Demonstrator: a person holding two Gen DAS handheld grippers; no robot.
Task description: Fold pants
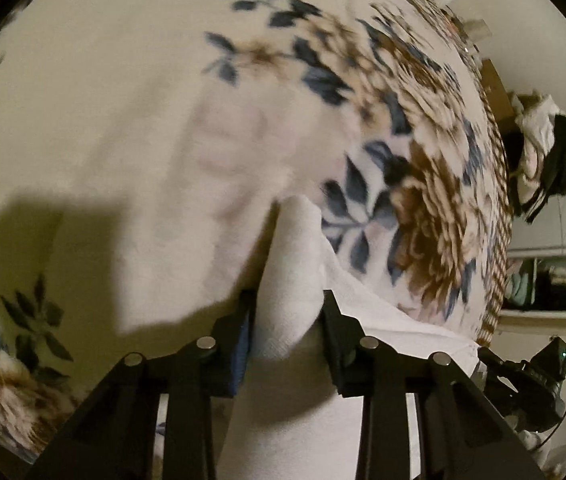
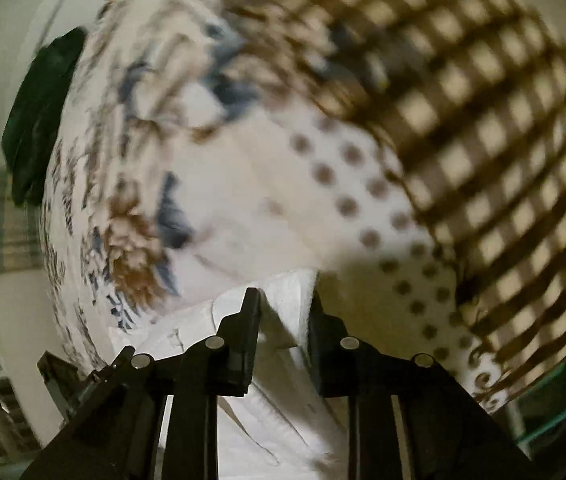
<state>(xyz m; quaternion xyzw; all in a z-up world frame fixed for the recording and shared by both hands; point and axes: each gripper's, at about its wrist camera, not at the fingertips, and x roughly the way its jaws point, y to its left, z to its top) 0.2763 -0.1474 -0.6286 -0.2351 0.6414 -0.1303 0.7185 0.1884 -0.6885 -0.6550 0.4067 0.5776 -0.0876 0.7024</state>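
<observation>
The white pants [image 1: 295,280] are pinched in both grippers above a floral blanket. In the left wrist view my left gripper [image 1: 289,312] is shut on a bunched fold of the white cloth, which hangs down between the fingers and stretches off to the right. In the right wrist view my right gripper [image 2: 286,304] is shut on another part of the white pants [image 2: 287,292], which show a seam and run off to the lower left. Both views are blurred.
A cream blanket with blue and brown flowers [image 1: 123,80] covers the surface; its brown checked border [image 2: 483,140] and a dotted band [image 2: 363,200] lie ahead on the right. A pile of dark and light clothes [image 1: 551,160] and shelves stand at the far right.
</observation>
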